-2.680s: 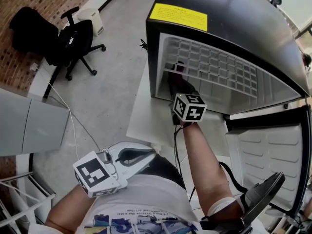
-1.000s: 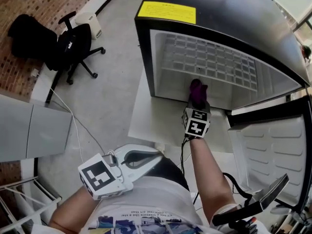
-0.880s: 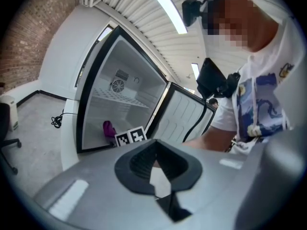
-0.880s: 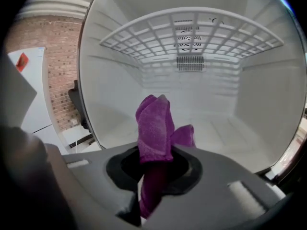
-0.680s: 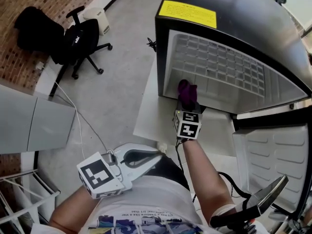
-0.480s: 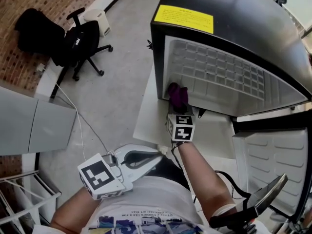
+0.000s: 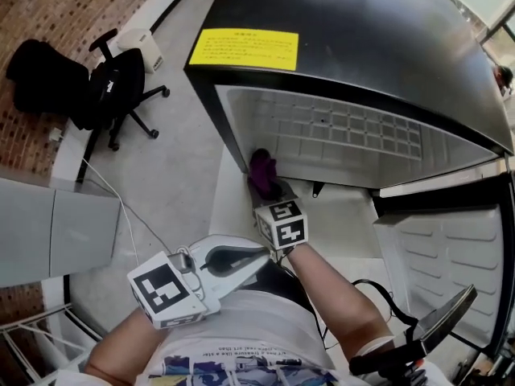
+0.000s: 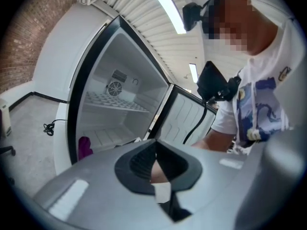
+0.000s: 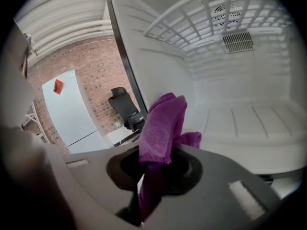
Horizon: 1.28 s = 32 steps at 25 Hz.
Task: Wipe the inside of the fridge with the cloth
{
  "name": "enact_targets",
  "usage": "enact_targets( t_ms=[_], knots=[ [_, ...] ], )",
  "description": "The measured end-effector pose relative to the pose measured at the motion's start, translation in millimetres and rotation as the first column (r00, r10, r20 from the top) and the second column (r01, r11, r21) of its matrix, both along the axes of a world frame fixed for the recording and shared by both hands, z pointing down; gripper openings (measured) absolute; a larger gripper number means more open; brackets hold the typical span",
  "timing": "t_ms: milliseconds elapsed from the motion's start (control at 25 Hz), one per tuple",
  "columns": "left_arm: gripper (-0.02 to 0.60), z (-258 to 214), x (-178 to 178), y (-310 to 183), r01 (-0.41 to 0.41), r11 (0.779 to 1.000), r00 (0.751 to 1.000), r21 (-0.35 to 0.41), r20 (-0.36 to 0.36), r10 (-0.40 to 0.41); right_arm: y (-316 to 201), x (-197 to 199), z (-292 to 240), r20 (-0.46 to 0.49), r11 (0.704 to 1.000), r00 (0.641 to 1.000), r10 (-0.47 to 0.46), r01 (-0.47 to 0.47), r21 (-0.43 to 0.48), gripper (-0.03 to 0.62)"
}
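Both grippers have their jaws closed: the right gripper (image 9: 153, 174) is clamped on a purple terry cloth (image 9: 163, 121), while the left gripper (image 8: 156, 176) has its jaws pressed together with nothing between them. The cloth rises from the right jaws in a folded bunch, one corner flopping to the side. From the head view the cloth (image 7: 261, 167) sits at the lower left front corner of the open compartment of a black fridge (image 7: 362, 39), just beside the white left inner wall (image 9: 158, 66); whether it touches that wall or the floor of the compartment cannot be told. A white wire shelf (image 9: 201, 18) spans the compartment above it. The right gripper (image 7: 269, 190) reaches in from the front on the person's outstretched bare forearm (image 7: 330, 288). The left gripper (image 7: 251, 256) hangs low in front of the person's torso, well apart from the fridge, and its view shows the cloth (image 8: 85, 146) as a small purple patch low at the left edge of the opening. The fridge's door (image 7: 438, 248) stands open to the right, its ribbed white lining showing. A rectangular yellow label (image 7: 244, 49) lies on the fridge's black top. To the left, on the grey concrete floor (image 7: 169, 159), a black office chair (image 7: 105, 87) stands near a red brick wall (image 7: 48, 14).
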<state>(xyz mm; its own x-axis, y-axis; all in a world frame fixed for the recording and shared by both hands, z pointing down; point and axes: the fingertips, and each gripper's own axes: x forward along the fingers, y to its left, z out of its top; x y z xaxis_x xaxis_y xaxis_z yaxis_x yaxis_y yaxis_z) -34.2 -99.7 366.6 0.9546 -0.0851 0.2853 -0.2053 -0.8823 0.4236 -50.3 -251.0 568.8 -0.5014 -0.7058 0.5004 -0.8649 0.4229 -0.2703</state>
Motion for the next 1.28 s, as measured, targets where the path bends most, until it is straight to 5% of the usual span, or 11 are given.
enact_targets(
  t_ms=[160, 400, 560, 760, 880, 1000, 1160, 1280],
  knots=[
    [0.006, -9, 5, -3, -0.106, 0.994, 0.994, 0.03, -0.025, 0.107, 9, 11, -33, -0.011, 0.997, 0.999, 0.05, -0.049, 0.058, 0.055],
    [0.006, -29, -1, 6, -0.312, 0.946, 0.946, 0.085, -0.062, 0.318, 50, 47, -123, -0.03, 0.959, 0.972, 0.233, -0.225, 0.174, 0.055],
    [0.006, -29, -5, 20, -0.476, 0.871, 0.869, 0.124, -0.086, 0.487, 95, 95, -185, -0.062, 0.869, 0.899, 0.433, -0.399, 0.291, 0.055],
    [0.006, -28, -2, 46, -0.622, 0.769, 0.762, 0.149, -0.109, 0.638, 164, 161, -253, -0.105, 0.697, 0.735, 0.67, -0.573, 0.431, 0.055],
    [0.006, -30, 1, 50, -0.653, 0.745, 0.734, 0.135, -0.127, 0.667, 194, 198, -285, -0.12, 0.603, 0.636, 0.762, -0.63, 0.489, 0.055],
    [0.006, -34, 6, 53, -0.677, 0.72, 0.71, 0.153, -0.124, 0.693, 207, 232, -308, -0.134, 0.543, 0.571, 0.81, -0.646, 0.537, 0.055],
    [0.006, -36, 17, 57, -0.677, 0.714, 0.704, 0.182, -0.125, 0.699, 216, 266, -331, -0.131, 0.497, 0.528, 0.839, -0.647, 0.578, 0.055],
    [0.006, -35, 31, 62, -0.663, 0.727, 0.714, 0.182, -0.141, 0.686, 219, 284, -338, -0.145, 0.497, 0.527, 0.837, -0.625, 0.602, 0.055]
  ],
)
